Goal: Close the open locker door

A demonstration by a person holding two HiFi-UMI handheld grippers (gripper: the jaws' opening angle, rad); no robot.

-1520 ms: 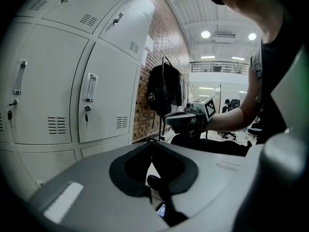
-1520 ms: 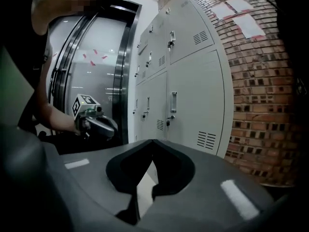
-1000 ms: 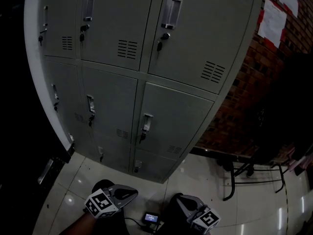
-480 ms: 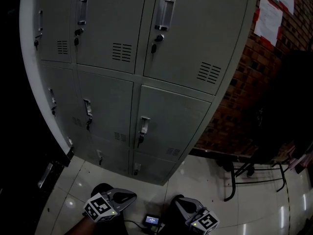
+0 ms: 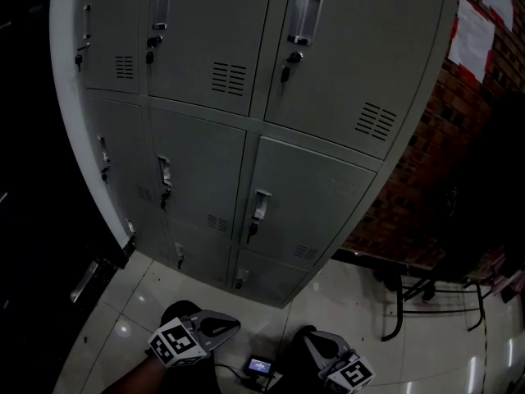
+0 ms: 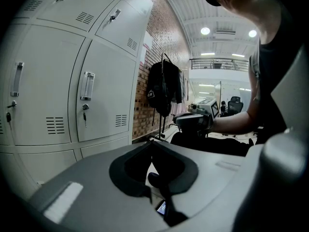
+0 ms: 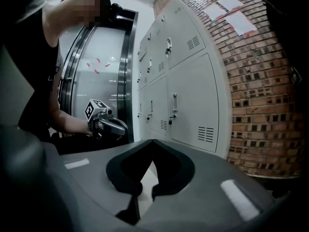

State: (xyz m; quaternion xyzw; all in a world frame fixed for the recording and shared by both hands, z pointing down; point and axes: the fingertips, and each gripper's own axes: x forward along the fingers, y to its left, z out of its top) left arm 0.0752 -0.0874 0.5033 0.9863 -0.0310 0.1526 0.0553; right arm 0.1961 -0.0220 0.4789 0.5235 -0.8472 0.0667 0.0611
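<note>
Evidently we stand before the lockers with both tools hanging low at our waist, well apart from any door. Our left gripper has its jaws pressed together with nothing between them, and our right gripper is the same. Every door we can see on the grey bank sits flush with its frame, and no open door shows. We judge that either the closing is done or the open door lies outside these views. If one remains, the next move calls for raising a gripper to its free edge and pushing it flat until it latches. As for writing, the white papers on the brick wall are too small to read, the backpack bears a pale mark we cannot make out, and the lockers show no brand.
</note>
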